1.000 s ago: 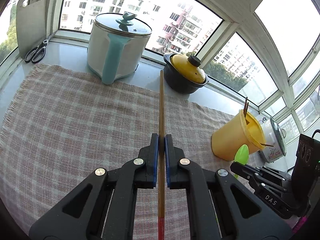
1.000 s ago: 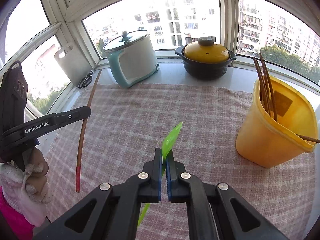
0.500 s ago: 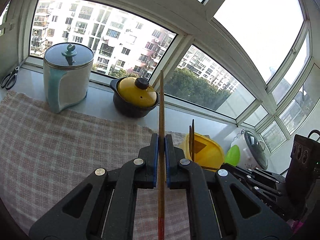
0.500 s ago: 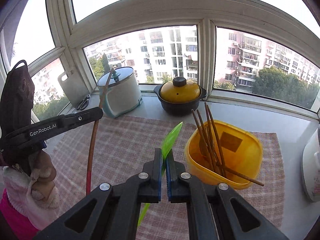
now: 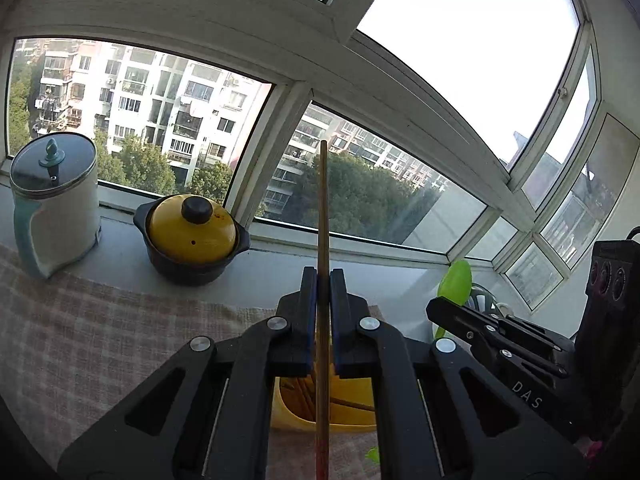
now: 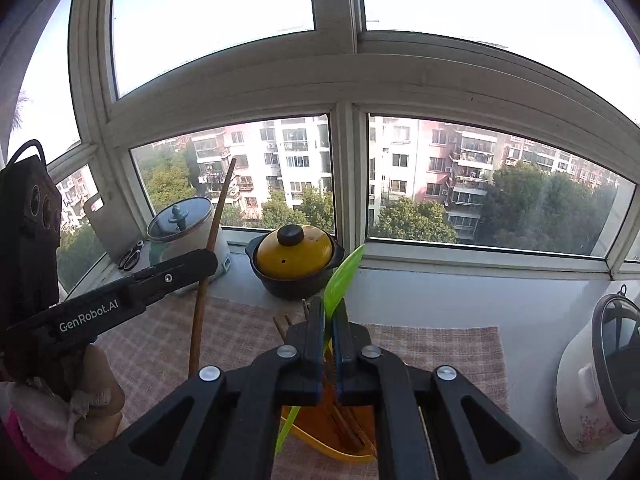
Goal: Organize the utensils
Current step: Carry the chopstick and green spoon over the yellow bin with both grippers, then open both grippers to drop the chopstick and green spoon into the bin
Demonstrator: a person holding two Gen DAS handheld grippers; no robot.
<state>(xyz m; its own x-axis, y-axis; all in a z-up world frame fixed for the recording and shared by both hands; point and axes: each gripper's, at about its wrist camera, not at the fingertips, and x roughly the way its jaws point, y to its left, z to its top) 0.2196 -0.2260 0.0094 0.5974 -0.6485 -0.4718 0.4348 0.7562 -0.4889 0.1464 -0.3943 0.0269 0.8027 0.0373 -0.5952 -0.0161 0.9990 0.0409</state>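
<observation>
delivery is the step in hand: your left gripper (image 5: 323,276) clamps the wooden chopstick (image 5: 323,208), your right gripper (image 6: 328,308) clamps the green spoon (image 6: 343,276), both above the yellow bin (image 5: 320,412), so next lower and release.

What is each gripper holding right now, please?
Left gripper: shut on the wooden chopstick.
Right gripper: shut on the green spoon.

Left gripper (image 5: 324,280) and right gripper (image 6: 328,312) both clamped tight, raised side by side
</observation>
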